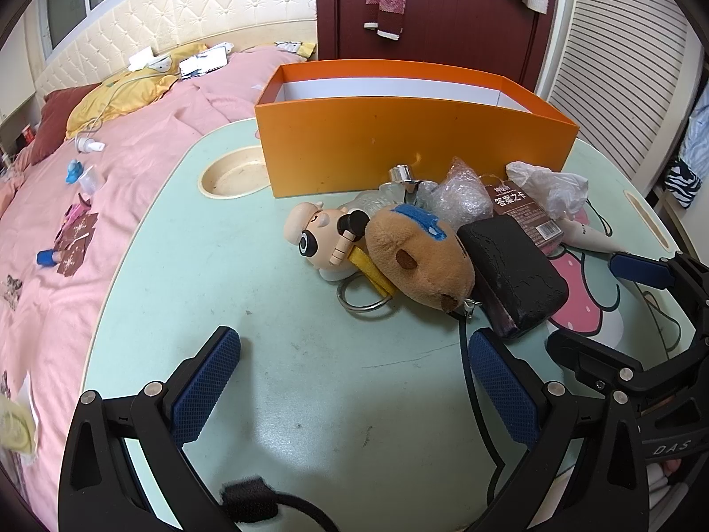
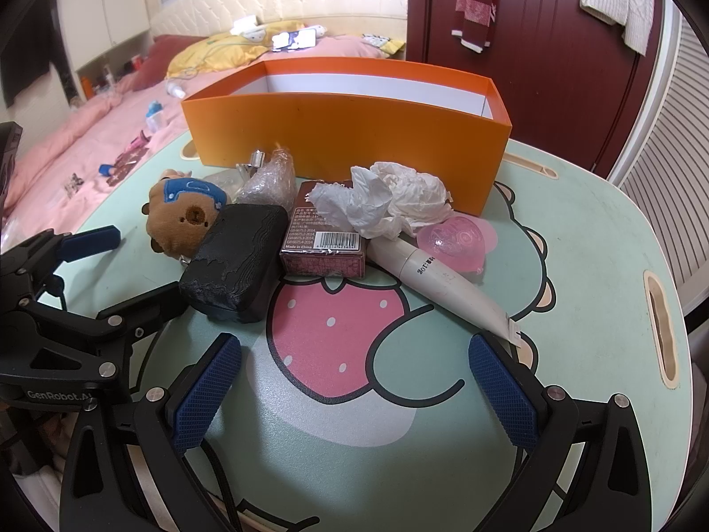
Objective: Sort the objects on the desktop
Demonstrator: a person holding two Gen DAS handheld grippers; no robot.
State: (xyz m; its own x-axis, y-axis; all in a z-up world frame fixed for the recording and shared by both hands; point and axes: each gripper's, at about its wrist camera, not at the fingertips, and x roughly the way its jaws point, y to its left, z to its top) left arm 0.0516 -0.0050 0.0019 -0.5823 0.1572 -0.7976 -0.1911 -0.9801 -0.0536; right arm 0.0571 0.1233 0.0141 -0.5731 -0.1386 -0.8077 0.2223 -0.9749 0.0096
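Observation:
An empty orange box (image 1: pixel 412 146) (image 2: pixel 345 133) stands at the back of the mint table (image 1: pixel 230 292) (image 2: pixel 598 266). In front of it lies a pile: a brown plush bear (image 1: pixel 416 257) (image 2: pixel 184 217), a cartoon figurine with a key ring (image 1: pixel 319 235), a black case (image 1: pixel 514 270) (image 2: pixel 239 261), a maroon card box (image 2: pixel 325 239), crumpled tissue (image 2: pixel 390 204), a white tube (image 2: pixel 443 279), a pink round item (image 2: pixel 461 239) and bubble wrap (image 1: pixel 461 195). My left gripper (image 1: pixel 354 381) is open, short of the pile. My right gripper (image 2: pixel 354 381) is open over the strawberry print.
A pink bed (image 1: pixel 111 168) with scattered small items lies left of the table. A round cup recess (image 1: pixel 232 173) sits in the table's back left corner, a slot (image 2: pixel 662 332) along its right edge. A dark red wardrobe (image 2: pixel 531 44) stands behind the box.

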